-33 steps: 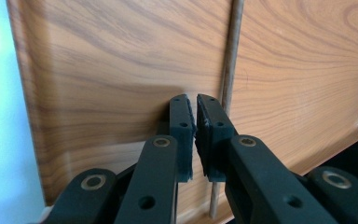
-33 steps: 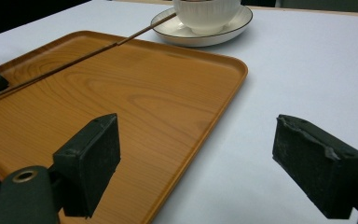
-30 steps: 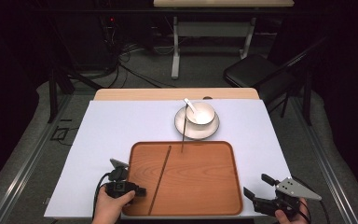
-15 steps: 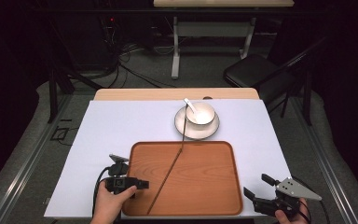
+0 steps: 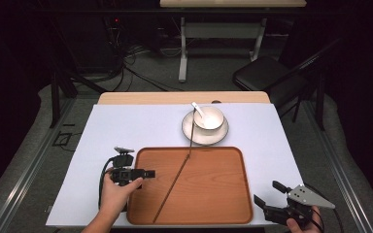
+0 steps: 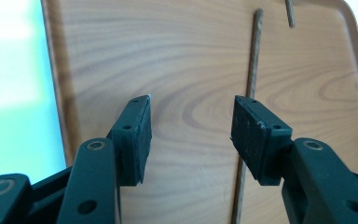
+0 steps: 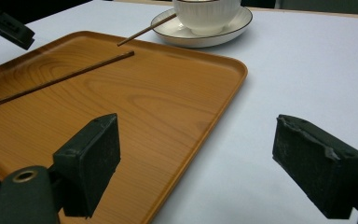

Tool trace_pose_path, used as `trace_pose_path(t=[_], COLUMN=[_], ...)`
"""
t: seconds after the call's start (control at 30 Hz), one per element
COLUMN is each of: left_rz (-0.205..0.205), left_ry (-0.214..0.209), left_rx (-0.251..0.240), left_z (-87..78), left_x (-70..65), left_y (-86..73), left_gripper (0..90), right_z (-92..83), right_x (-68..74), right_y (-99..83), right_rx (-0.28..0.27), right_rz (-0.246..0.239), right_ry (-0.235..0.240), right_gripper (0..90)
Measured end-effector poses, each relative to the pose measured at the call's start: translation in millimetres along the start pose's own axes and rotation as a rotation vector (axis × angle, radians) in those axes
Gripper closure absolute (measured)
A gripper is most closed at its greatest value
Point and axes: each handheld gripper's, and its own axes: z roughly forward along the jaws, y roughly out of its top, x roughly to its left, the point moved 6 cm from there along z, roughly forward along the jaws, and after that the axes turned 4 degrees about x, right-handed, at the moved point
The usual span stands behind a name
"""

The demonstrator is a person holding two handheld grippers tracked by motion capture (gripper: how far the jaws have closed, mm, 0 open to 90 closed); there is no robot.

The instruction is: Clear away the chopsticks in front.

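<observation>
The chopstick [image 5: 172,187] lay loose on the wooden tray [image 5: 223,204], running aslant from the tray's near edge up toward its far rim; a second chopstick [image 5: 191,136] leaned from the saucer [image 5: 189,133] just beyond that rim, its tip hanging over the tray's far edge. It looked thin, stiff and light — likely to roll or skid on the smooth wood, so a pinch near its middle, square across the shaft, seemed the safest hold. The left claw [image 5: 149,173] hovered over the tray's left part, just left of the chopstick, its jaws having just been opening and standing about half apart with nothing between them. The right claw [image 5: 264,198] waited off the tray's near right corner above the white bench [image 5: 107,131], wide open and empty. The tray's raised rim could catch a low approach; its right half was bare, giving open room, while the cup [image 5: 210,117] with its spoon [image 5: 198,109] stood well beyond the far rim.
</observation>
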Motion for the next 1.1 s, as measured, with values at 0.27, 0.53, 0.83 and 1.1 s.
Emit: trace_pose_path(t=[0.27, 0.53, 0.83, 1.1], left_rz=[0.012, 0.078, 0.123, 0.129], left_ry=[0.009, 0.047, 0.046, 0.032], left_rx=[-0.033, -0.080, -0.055, -0.025], left_z=[1.2, 4.9, 22.7, 41.4], left_x=[-2.1, -15.8, -35.3, -50.6], left_y=[29.9, 59.1, 79.4, 95.0], left_gripper=[50.3, 43.9, 43.0, 44.5], right_z=[0.0, 0.1, 0.6, 0.6], right_x=[0.1, -0.1, 0.3, -0.3], right_y=[0.0, -0.3, 0.0, 0.0], right_rx=[0.000, 0.001, 0.003, 0.001], right_rz=[0.000, 0.001, -0.001, 0.005], right_ry=[0.000, 0.001, 0.003, 0.005], right_gripper=[14.7, 14.7, 14.7, 14.7])
